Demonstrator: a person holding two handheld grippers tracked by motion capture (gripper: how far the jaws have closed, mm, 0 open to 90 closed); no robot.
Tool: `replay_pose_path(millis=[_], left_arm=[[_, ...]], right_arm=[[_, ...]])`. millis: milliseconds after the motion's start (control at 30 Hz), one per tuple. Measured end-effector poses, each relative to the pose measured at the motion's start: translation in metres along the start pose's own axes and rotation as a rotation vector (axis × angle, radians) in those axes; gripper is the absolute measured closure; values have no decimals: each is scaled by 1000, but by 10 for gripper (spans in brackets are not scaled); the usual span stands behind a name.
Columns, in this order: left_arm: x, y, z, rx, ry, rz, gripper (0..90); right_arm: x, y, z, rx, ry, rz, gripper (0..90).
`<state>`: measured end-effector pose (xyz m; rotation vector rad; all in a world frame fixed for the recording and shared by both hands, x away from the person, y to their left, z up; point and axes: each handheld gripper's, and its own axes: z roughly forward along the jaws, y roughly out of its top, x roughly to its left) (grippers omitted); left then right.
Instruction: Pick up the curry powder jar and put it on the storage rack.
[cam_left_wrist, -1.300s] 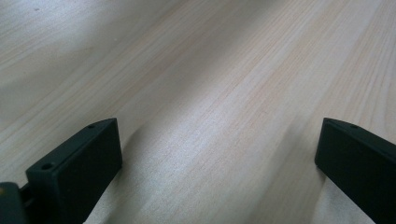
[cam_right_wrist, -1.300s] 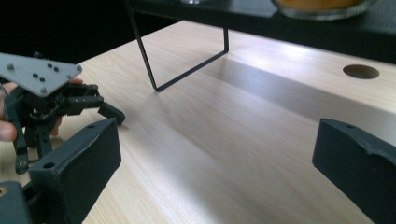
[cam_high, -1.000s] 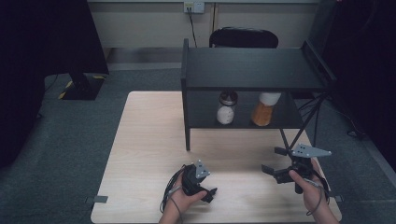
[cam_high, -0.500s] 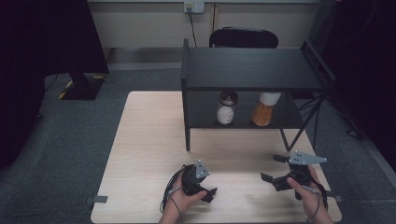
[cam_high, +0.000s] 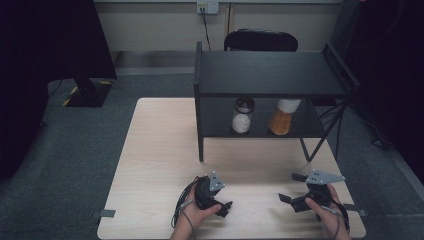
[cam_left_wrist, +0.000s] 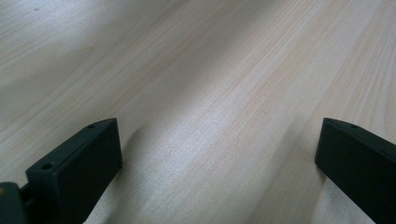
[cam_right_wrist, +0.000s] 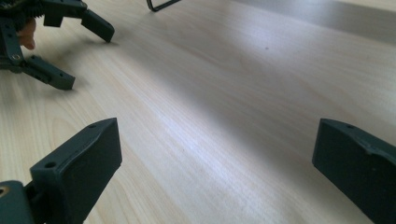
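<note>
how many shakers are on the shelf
2. A white shaker with a metal cap stands at the left of the lower shelf; an orange shaker with a white cap stands to its right. Others could be hidden under the top board.

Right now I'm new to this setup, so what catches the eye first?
A black shelf stands at the table's far side, with a white jar and an orange jar side by side under it. Near the front edge, the left gripper and right gripper sit open, holding nothing.
</note>
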<state>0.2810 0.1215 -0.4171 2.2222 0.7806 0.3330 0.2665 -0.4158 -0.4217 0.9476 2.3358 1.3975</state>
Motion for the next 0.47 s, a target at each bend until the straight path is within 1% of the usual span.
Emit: replay_pose_path(millis=[133, 367, 467], left_arm=[[0, 0, 0, 0, 0, 0, 1], [0, 0, 0, 0, 0, 0, 1], [0, 0, 0, 0, 0, 0, 1]], right_arm=[[0, -2, 2, 18, -5, 4, 7], [4, 0, 8, 76, -15, -22, 14], [4, 1, 8, 85, -16, -24, 14]])
